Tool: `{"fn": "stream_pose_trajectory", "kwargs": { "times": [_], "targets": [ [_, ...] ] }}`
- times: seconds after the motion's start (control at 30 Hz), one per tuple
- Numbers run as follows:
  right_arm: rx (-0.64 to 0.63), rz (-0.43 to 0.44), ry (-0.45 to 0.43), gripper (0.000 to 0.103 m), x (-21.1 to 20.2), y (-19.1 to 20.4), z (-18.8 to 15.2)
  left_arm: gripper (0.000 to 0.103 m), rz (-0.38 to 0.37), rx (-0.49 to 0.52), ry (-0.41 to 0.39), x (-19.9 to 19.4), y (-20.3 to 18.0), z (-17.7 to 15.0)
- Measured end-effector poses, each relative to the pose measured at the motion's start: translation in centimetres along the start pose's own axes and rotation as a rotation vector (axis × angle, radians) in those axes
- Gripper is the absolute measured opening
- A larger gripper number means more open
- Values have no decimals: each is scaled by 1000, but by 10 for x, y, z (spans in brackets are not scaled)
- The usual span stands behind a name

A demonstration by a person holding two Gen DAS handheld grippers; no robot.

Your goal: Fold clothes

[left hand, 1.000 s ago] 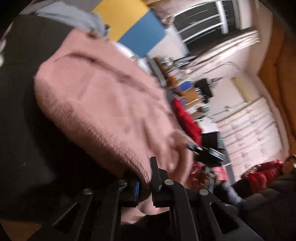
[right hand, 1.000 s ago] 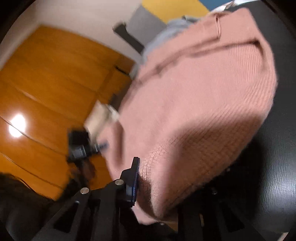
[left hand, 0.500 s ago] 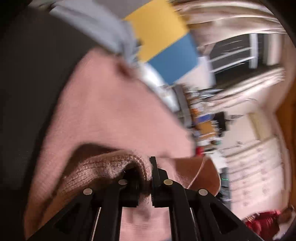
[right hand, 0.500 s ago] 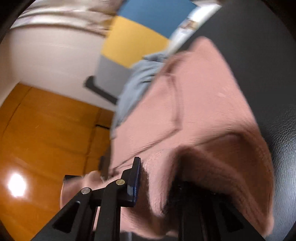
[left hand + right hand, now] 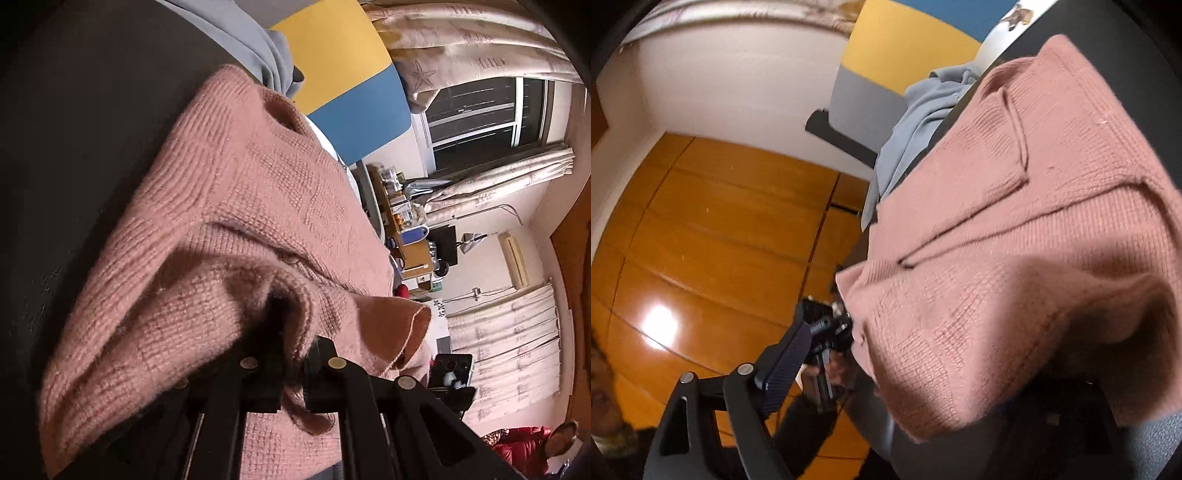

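A pink knit sweater (image 5: 236, 206) lies on a black table (image 5: 74, 147), with its near edge folded back over itself. My left gripper (image 5: 295, 365) is shut on a fold of that near edge. In the right wrist view the same sweater (image 5: 1034, 240) drapes over my right gripper (image 5: 905, 373). Its left finger (image 5: 783, 358) stands clear of the cloth and the right finger is hidden under the knit. The other hand-held gripper (image 5: 827, 328) shows beyond the sweater's edge.
A grey-blue garment (image 5: 255, 48) lies at the far end of the table, also in the right wrist view (image 5: 923, 122). Yellow and blue panels (image 5: 351, 81) stand behind it. A cluttered desk (image 5: 406, 236), curtains and a wooden floor (image 5: 720, 240) lie beyond the table edge.
Both grippers carried the sweater's near edge forward over the body, making a fold. The right gripper's left finger has come away from the cloth.
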State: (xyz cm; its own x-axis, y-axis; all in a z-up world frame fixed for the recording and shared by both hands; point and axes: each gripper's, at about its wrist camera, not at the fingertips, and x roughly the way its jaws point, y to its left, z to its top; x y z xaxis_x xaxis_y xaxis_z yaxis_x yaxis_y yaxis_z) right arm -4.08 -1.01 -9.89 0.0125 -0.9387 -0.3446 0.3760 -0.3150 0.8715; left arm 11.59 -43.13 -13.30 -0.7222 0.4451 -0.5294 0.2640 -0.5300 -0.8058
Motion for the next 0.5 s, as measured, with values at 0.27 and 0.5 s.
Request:
{"fn": "stream_pose_trajectory", "kwargs": {
  "times": [0.27,0.5],
  "targets": [
    [-282,-94,177,20,56,54,-17,5,-61,117,-14,-43,-29,-36],
    [-205,88,-78,20,32,63,45,5,-221,68,-137,-46,-47,23]
  ]
}}
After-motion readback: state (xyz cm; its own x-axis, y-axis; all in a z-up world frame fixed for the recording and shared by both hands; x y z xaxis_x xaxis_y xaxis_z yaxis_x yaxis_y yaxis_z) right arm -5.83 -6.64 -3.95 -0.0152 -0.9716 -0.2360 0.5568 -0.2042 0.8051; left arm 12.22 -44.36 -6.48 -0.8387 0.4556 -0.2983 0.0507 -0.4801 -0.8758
